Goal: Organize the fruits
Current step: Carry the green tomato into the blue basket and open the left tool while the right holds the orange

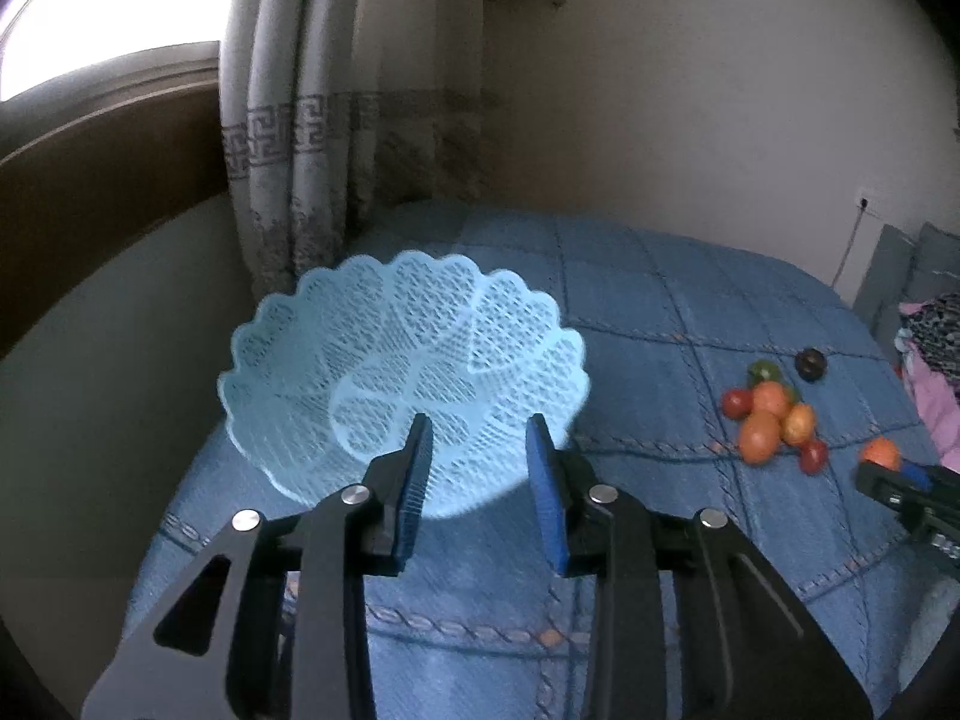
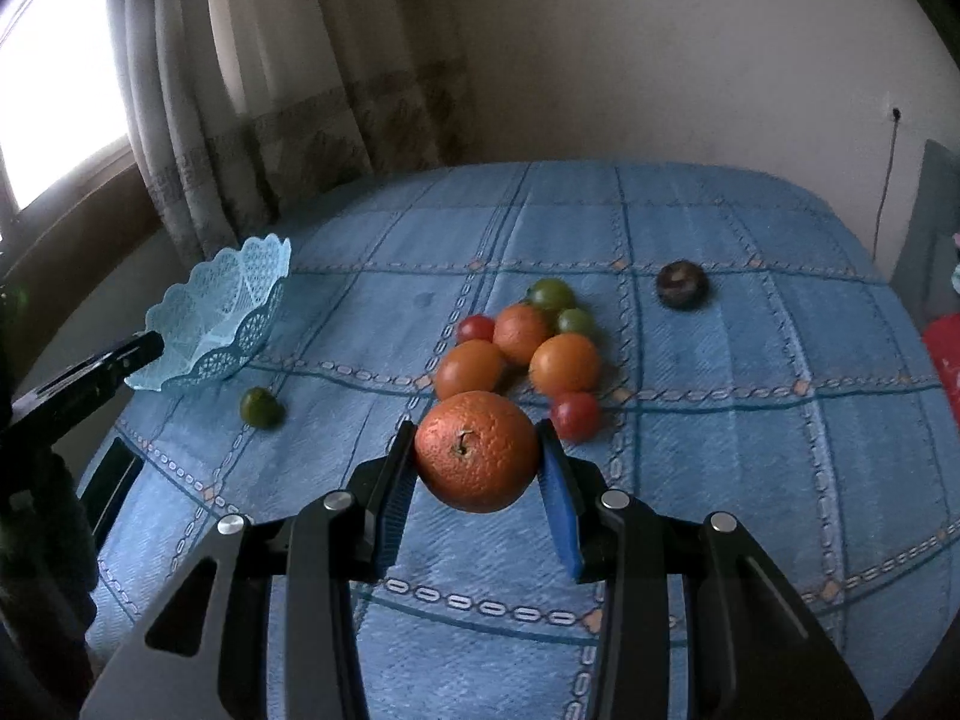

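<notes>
My right gripper [image 2: 476, 429] is shut on a large orange [image 2: 477, 450], held just above the blue quilt. Behind it lies a pile of fruit [image 2: 522, 348]: three smaller oranges, two red tomatoes and two green fruits. A dark round fruit [image 2: 681, 283] sits apart at the back right, and a lone green fruit [image 2: 261, 407] lies near the basket. The light blue lace basket [image 1: 402, 360] is empty and fills the middle of the left wrist view. My left gripper [image 1: 480, 426] stands open, with the basket's near rim between its fingertips.
The quilted bed [image 2: 720, 450] ends at a curtain [image 1: 300, 150] and a wall behind. Clothes [image 1: 936, 348] are heaped at the right edge. From the left wrist view, the fruit pile [image 1: 774, 420] lies to the right, with the right gripper's held orange [image 1: 879, 453] beyond it.
</notes>
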